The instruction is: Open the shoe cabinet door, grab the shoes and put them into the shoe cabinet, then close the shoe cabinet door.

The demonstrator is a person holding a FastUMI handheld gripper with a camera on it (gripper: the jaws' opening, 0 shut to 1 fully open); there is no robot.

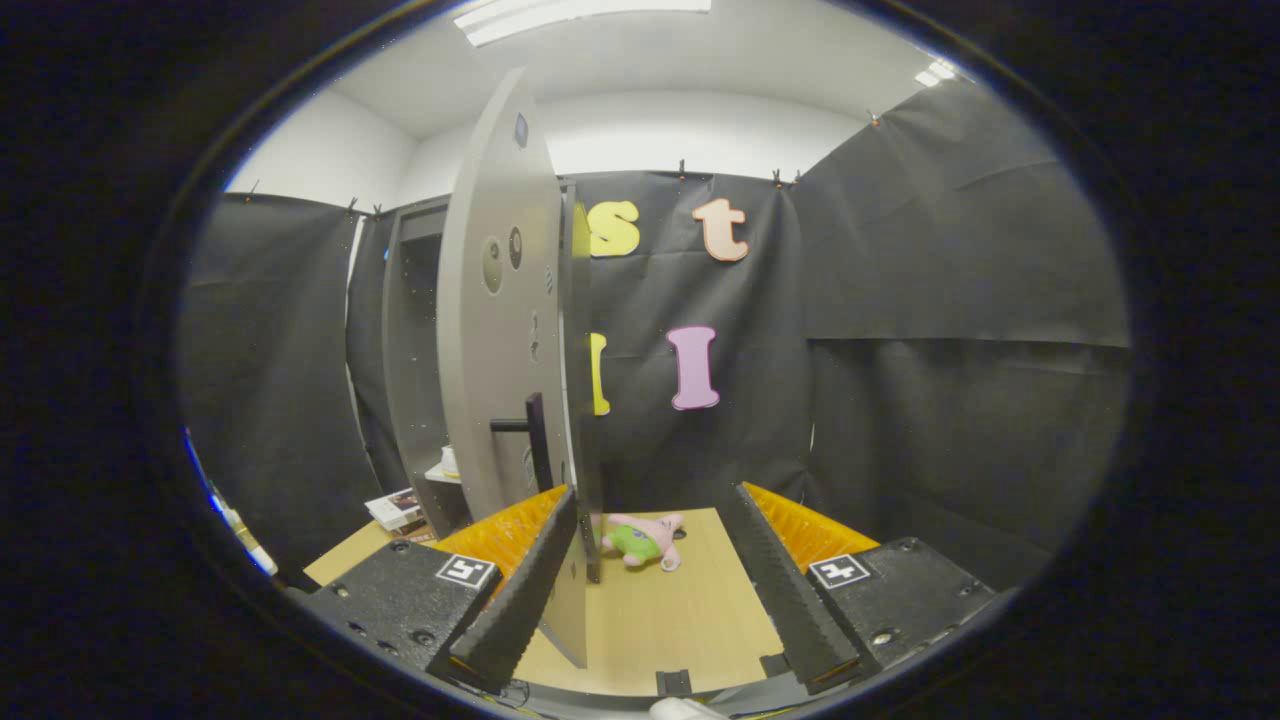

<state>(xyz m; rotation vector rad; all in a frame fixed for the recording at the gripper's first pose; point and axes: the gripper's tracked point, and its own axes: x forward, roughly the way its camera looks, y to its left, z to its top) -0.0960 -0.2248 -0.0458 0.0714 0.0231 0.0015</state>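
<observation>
One cabinet door (500, 330) between spread fingers (520, 590)

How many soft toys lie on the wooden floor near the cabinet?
1. The pink and green soft toy lies just ahead of the open gripper, right of the cabinet door. Others may be hidden behind it.

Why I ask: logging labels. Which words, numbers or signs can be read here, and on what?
No readable words or numbers.
Gripper, open with the cabinet door's edge between its fingers: black-and-white square marker on each finger, pattern only, no text.
Books beside the cabinet: print too small to read.
</observation>
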